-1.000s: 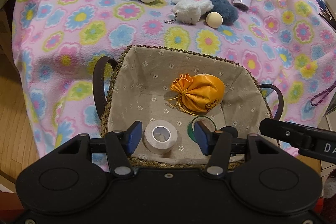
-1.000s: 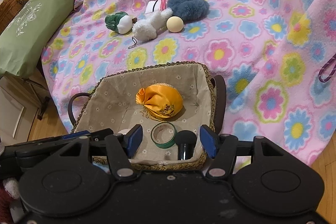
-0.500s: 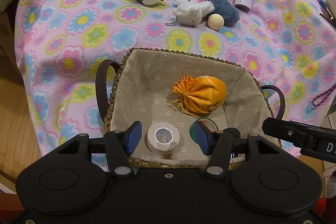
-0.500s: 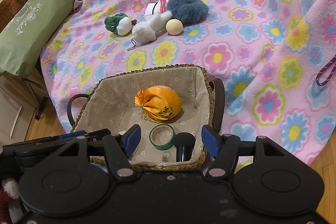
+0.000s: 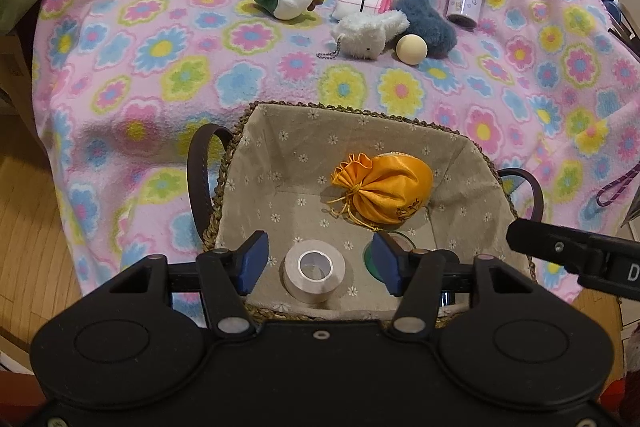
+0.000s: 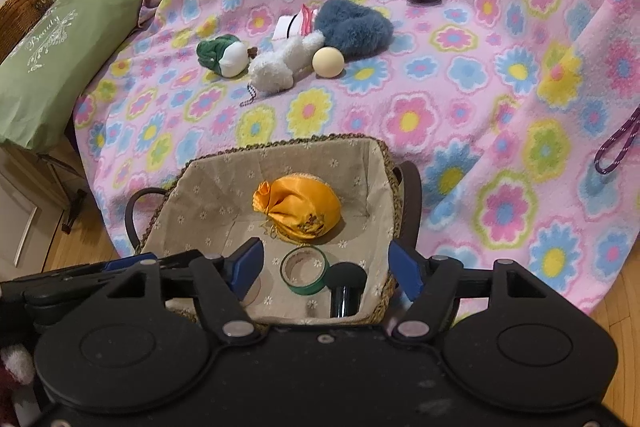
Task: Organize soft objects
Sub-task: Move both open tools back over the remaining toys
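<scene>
Both tongs spreading over lined wicker basket (image 5: 256,131), nothing between them. Fluffy white plush bunny (image 5: 370,33) at 12 o'clock on flowered fleece blanket (image 5: 160,51): light, squashy; pinch mid-body, not chain.

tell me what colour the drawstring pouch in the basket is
Orange drawstring pouch, clearest in the left wrist view.

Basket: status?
Left gripper, right gripper both opening, empty, above basket. Orange pouch inside; plush toys on blanket. Tape rolls share the basket.
</scene>
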The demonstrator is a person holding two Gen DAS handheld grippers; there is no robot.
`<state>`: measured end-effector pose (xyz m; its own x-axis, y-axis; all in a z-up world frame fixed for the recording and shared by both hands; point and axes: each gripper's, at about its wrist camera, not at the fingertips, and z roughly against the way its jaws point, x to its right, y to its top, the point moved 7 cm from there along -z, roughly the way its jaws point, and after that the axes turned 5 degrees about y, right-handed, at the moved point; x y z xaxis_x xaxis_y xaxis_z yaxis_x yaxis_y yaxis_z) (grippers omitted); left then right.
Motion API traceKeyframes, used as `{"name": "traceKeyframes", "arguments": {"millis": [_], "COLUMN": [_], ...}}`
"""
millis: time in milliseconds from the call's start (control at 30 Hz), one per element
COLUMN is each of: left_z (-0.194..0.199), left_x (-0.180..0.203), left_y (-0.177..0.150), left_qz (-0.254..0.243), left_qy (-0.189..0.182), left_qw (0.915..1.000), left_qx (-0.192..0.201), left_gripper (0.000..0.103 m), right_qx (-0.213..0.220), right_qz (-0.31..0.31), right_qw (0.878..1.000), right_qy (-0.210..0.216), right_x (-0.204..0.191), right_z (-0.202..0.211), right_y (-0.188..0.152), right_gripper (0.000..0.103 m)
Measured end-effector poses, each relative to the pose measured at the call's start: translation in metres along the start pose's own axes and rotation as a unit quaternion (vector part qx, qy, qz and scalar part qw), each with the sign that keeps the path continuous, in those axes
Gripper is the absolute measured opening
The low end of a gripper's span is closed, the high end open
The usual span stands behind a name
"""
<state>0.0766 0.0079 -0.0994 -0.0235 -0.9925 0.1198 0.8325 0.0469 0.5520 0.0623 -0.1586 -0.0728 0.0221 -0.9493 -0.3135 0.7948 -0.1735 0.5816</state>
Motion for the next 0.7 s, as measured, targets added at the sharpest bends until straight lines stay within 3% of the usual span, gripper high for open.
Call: {"name": "traceKeyframes", "arguments": {"millis": [333, 433, 600, 700], "left_z": [0.015, 0.02, 0.022, 0.019], "left_x": [0.001, -0.002, -0.004, -0.006], "left_y": [0.01, 0.017, 0.028, 0.035], "left_qz": [0.002, 0.01, 0.002, 0.003], "left_qy": [0.002, 0.0, 0.004, -0.003], "left_qw": [0.9987, 0.9974, 0.9955, 0.9957], "left_qx": [0.051, 0.072, 0.095, 0.093], "left_gripper": [0.075, 0.085, 0.085, 0.085], "right_qx": [0.044, 0.08, 0.159, 0.184], "right_qz": [0.014, 0.029, 0.073, 0.073], "right_qw": [0.999, 0.996, 0.984, 0.98], "right_qy": [-0.008, -0.014, -0.038, -0.026], "right_x": [0.0, -0.002, -0.012, -0.016], "right_z": [0.009, 0.018, 0.035, 0.039], "right_y": [0.009, 0.014, 0.026, 0.035], "right_gripper": [0.078, 0.084, 0.101, 0.103]}}
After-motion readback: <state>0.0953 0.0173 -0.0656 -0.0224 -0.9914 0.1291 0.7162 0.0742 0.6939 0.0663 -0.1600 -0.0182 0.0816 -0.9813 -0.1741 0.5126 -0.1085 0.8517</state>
